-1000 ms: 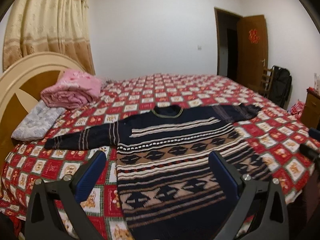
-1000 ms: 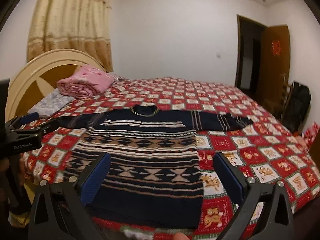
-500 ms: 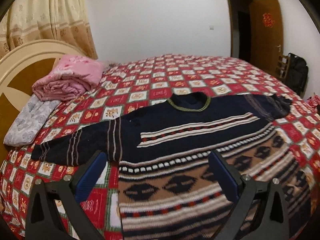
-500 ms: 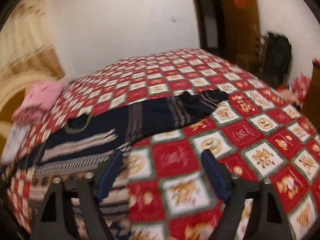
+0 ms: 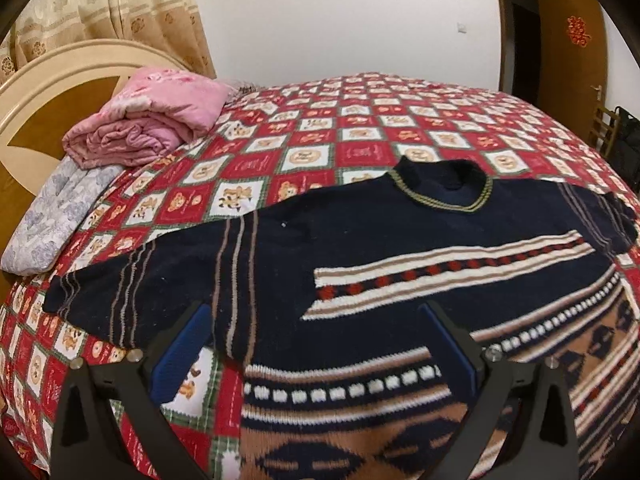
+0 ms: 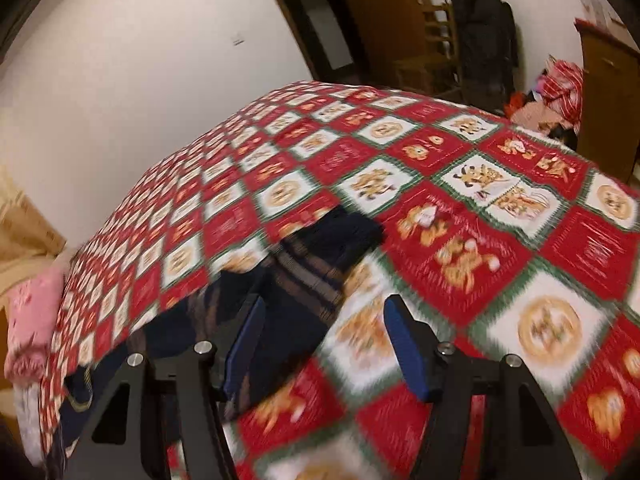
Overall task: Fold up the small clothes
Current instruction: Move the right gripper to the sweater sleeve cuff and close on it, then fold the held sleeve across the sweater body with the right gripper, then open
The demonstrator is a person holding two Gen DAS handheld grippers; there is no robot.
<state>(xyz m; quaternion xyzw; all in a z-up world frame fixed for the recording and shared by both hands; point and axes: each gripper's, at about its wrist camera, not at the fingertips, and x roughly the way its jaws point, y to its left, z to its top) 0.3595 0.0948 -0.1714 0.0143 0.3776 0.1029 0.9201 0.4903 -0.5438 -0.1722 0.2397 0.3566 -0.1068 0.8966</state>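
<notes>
A navy knitted sweater (image 5: 360, 248) with white, tan and red pattern bands lies spread flat, front up, on the red checked bedspread (image 5: 360, 136). Its left sleeve (image 5: 132, 284) reaches toward the bed's left edge. My left gripper (image 5: 320, 340) is open and hovers low over the sweater's left armpit area, nothing between its blue pads. In the blurred right wrist view, the right sleeve (image 6: 316, 268) lies with its cuff pointing away. My right gripper (image 6: 324, 344) hangs just short of that sleeve, its jaws closing. Only bedspread and the sleeve's edge show between them, and nothing is gripped.
A folded pink blanket (image 5: 148, 120) sits on a grey pillow (image 5: 56, 220) by the curved headboard (image 5: 40, 92). Beyond the bed's far right side stand a chair with a black bag (image 6: 484, 36), a wooden cabinet (image 6: 608, 92) and a red bundle (image 6: 560, 84).
Both grippers dropped closer to the bed. The left moved in over the sweater's left shoulder. The right swung across to the right sleeve, rolled, and its jaws narrowed.
</notes>
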